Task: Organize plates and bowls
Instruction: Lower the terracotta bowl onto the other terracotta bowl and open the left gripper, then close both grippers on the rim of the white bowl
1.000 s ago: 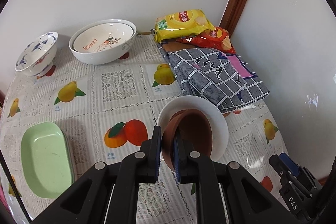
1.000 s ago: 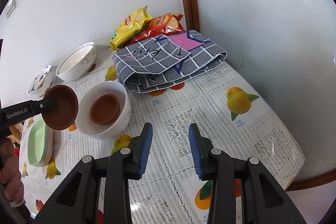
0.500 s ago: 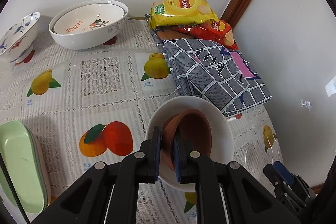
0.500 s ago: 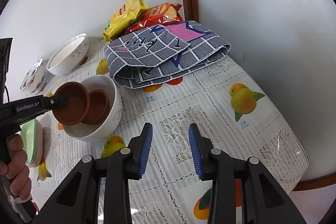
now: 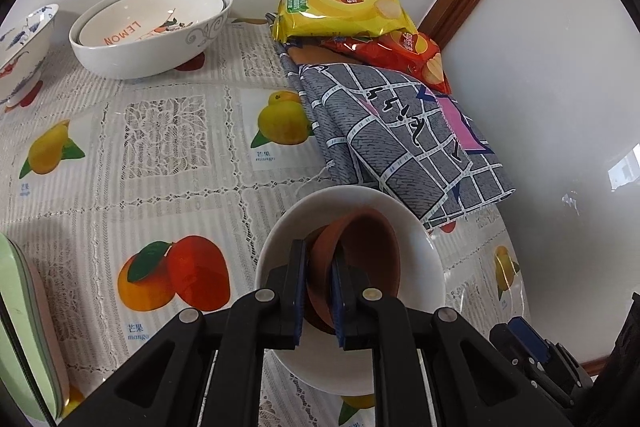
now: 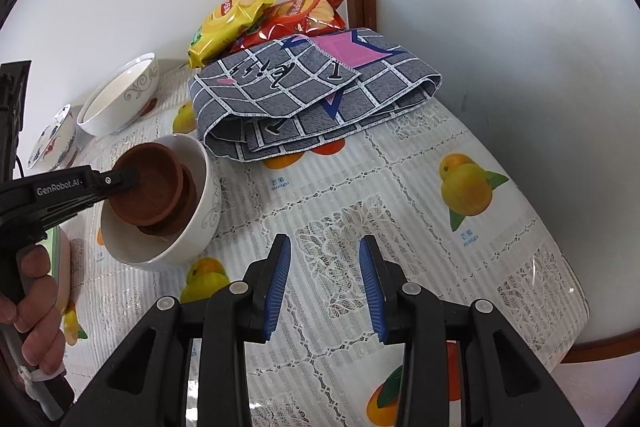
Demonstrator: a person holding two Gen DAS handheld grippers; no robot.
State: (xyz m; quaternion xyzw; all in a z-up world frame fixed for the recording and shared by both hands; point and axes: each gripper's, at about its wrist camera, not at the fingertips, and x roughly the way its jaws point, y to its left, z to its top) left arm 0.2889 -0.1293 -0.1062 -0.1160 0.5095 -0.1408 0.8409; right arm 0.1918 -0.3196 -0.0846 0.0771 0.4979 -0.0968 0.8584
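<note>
My left gripper [image 5: 319,263] is shut on the rim of a small brown bowl [image 5: 370,251], tilted inside a white bowl [image 5: 424,263]. In the right wrist view the held brown bowl [image 6: 150,189] rests against a second brown bowl [image 6: 188,193] lying in the white bowl [image 6: 202,211]; the left gripper [image 6: 120,181] comes in from the left. My right gripper [image 6: 325,261] is open and empty above the tablecloth, right of the white bowl.
Two nested large white bowls [image 5: 160,39] and a blue-patterned bowl [image 5: 24,47] stand at the back left. A green dish [image 5: 20,339] lies at the left edge. A folded grey cloth [image 5: 400,143] and chip bags [image 5: 344,11] fill the back right corner.
My left gripper has carried the brown bowl right and down, from beside the white bowl into it, onto the other brown bowl. The right gripper has stayed open and shifted slightly.
</note>
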